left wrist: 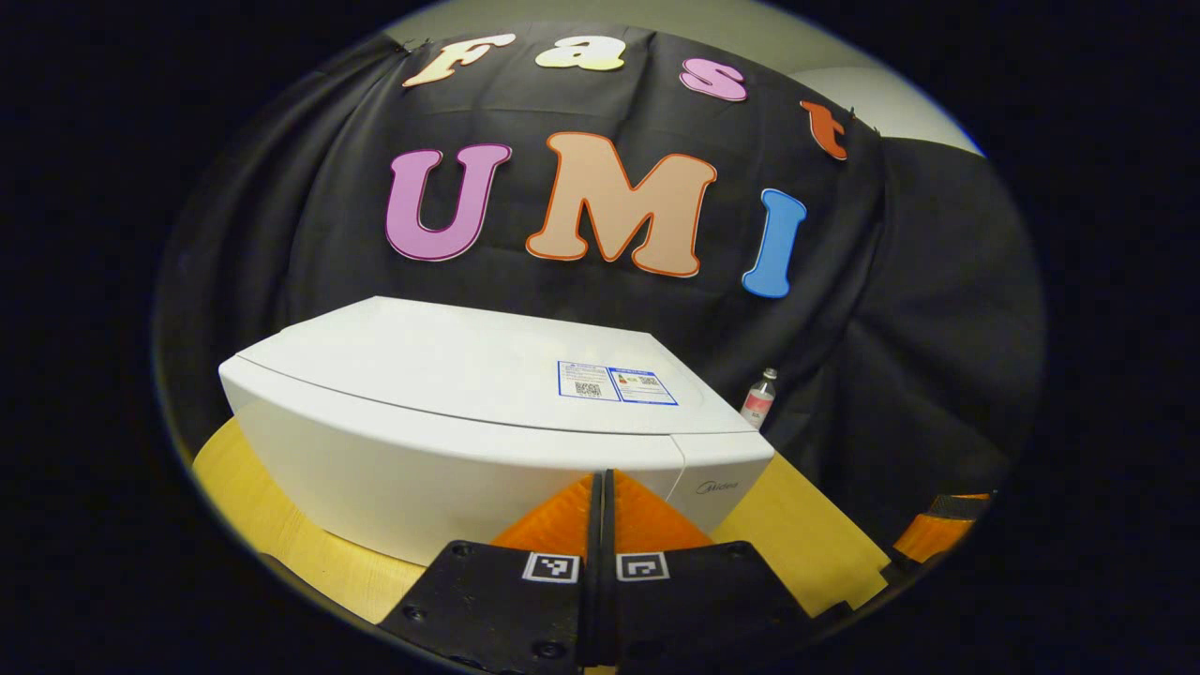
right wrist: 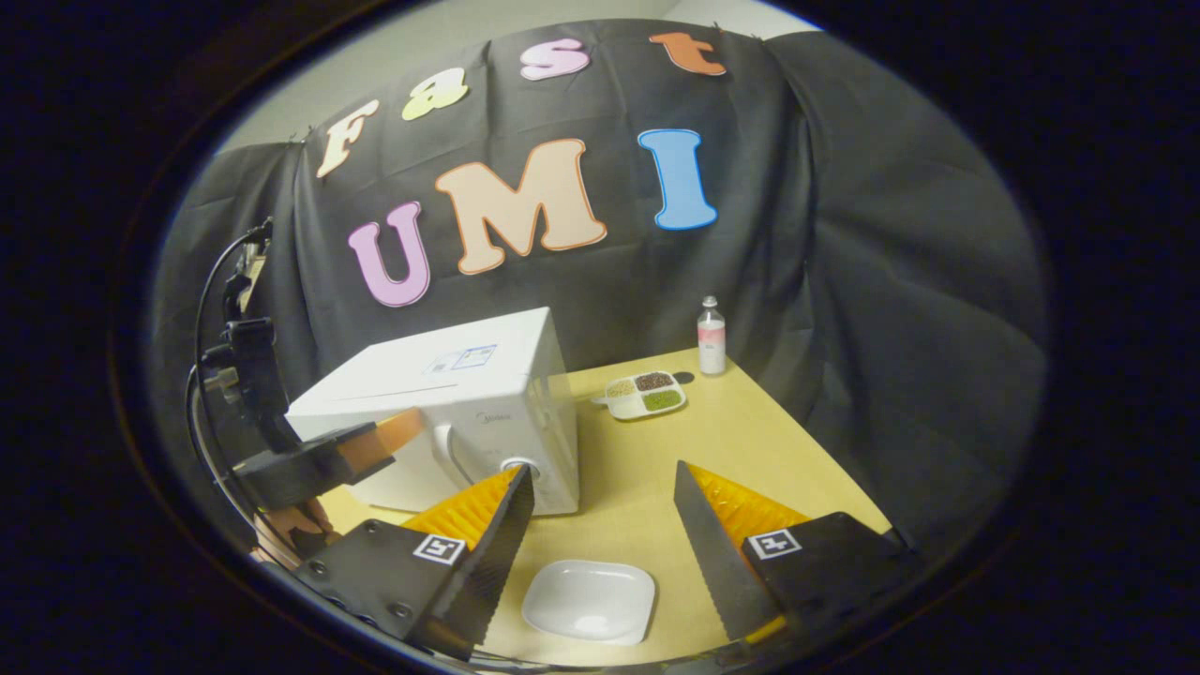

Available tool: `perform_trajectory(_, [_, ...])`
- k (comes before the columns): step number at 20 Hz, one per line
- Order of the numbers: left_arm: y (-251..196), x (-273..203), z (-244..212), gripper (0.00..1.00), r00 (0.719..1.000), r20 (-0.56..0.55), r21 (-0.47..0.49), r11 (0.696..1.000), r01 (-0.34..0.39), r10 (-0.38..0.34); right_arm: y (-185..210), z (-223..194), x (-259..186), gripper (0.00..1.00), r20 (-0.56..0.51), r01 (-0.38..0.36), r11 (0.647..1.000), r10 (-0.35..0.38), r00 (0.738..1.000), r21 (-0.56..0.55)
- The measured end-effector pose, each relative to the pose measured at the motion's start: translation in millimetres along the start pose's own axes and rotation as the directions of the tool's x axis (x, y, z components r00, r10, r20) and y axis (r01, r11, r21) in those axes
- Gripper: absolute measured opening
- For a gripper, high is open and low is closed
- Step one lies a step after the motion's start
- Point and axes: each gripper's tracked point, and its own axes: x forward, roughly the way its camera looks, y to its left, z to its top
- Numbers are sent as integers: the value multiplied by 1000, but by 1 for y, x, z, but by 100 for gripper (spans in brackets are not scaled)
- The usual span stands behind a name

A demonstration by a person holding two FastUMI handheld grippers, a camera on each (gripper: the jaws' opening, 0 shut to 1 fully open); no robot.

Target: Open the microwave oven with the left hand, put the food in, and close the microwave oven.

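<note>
- The microwave (right wrist: pixel 450 412) sits closed on the table's (right wrist: pixel 750 450) far left.
- The left gripper (left wrist: pixel 601 487), fingers pressed together, hangs just before its door, nearer than the right.
- The right gripper (right wrist: pixel 600 525), spread wide, hovers above a white dish (right wrist: pixel 589 600) near the front.

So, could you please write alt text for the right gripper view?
Open right tongs hover over an empty white dish on a wooden table. A closed white microwave stands to the left, the left tongs at its front; behind, a sectioned food tray and a bottle.
</note>
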Motion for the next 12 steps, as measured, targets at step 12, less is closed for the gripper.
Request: perform_trajectory(12, [22, -92, 19, 1, 998, 42, 72, 996, -57, 55, 4, 3, -2, 93, 12, 1, 1000, -1, 1000, -16])
